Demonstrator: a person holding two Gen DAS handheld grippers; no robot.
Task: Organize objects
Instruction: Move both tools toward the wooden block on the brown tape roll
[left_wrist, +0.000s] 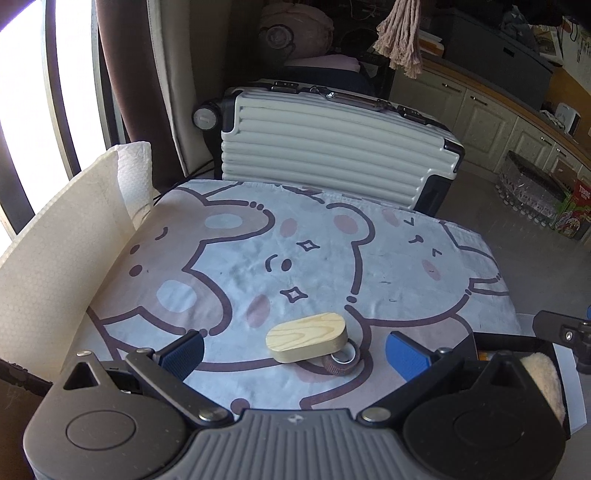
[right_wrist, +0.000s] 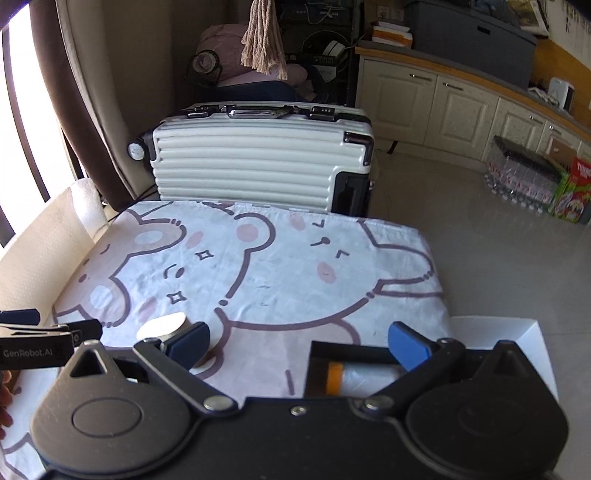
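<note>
I see a pale wooden oblong block (left_wrist: 307, 337) with rounded ends lying flat on the cartoon-bear cloth (left_wrist: 258, 258). A small brown tape roll (left_wrist: 341, 362) lies touching its near right end, partly under it. A black tray (right_wrist: 369, 365) at the cloth's right edge holds a clear roll with orange band (right_wrist: 354, 376).

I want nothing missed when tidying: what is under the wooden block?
A small brown tape roll pokes out from beneath the wooden block's right end, both on the bear-print cloth. The block covers part of the roll and anything else beneath it.
</note>
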